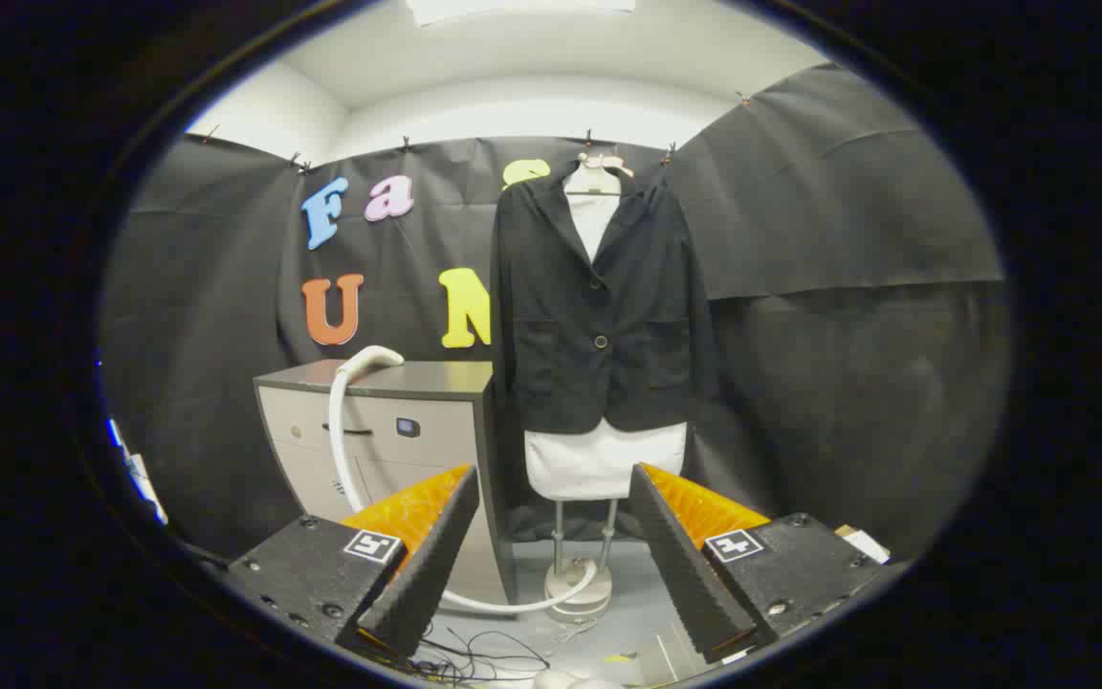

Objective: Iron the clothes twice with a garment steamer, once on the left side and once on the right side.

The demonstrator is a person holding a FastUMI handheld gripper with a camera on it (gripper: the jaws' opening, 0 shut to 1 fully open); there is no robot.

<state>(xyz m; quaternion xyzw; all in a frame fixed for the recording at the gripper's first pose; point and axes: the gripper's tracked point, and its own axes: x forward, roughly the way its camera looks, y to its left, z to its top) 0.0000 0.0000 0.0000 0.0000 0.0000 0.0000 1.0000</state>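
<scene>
Well beyond the fingers and a little to their right hangs a dark, buttoned blazer jacket (pixel 599 306) on a white dressmaker's torso form (pixel 603 457), whose hem shows below the jacket. The form stands on thin metal legs rising from a round pale base (pixel 578 586) on the grey floor, directly ahead of the gap between the fingers.

Beyond the left finger, just beside the jacket, stands a pale cabinet with a dark top (pixel 388 421). The white, curved head of the garment steamer (pixel 371 360) rests on that top, and its white hose (pixel 341 450) drops down the cabinet front, passes behind the left finger and curls across the floor to the form's base.

The hand-held gripper (pixel 551 536) is spread wide, its fingers well apart with nothing between them. Thin dark cables (pixel 484 655) lie on the floor just below the fingers.
</scene>
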